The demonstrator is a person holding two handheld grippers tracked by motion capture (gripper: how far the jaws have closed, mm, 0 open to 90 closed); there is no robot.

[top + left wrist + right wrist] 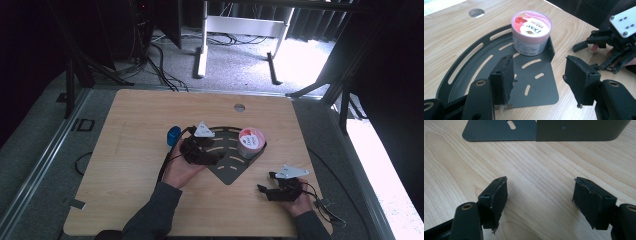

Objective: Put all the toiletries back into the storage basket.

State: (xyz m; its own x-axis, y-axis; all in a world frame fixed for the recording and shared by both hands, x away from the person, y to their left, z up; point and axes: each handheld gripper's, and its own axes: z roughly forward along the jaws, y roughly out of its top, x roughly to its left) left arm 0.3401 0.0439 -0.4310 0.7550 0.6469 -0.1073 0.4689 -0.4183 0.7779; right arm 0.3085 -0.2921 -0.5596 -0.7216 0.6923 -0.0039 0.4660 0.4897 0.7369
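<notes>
A squat round pink-lidded plastic tub (531,35) is being carried upright in the far corner of a dark grey slotted fan-shaped metal tray (474,72), pressed against the tray's raised side wall. Nothing else is being held by the tray.

The left gripper (537,82) is being held over the near part of the tray with its jaws spread wide and empty; the tub is lying straight ahead of them and slightly toward the left jaw, well beyond the pads. The tub's axis is standing vertical, so its round wall is being presented equally from every side, and the gap between the jaws is judged wide enough to take it.

The right gripper (539,202) is being held low over the bare light wooden table (531,170), jaws likewise parted and empty, with the tray's outer wall ahead of them and the tub hidden behind it. The left gripper is being judged the nearer of the two and the better placed to reach the tub.

A small blue object (173,135) is lying beside the left hand; what it is cannot be told.
</notes>
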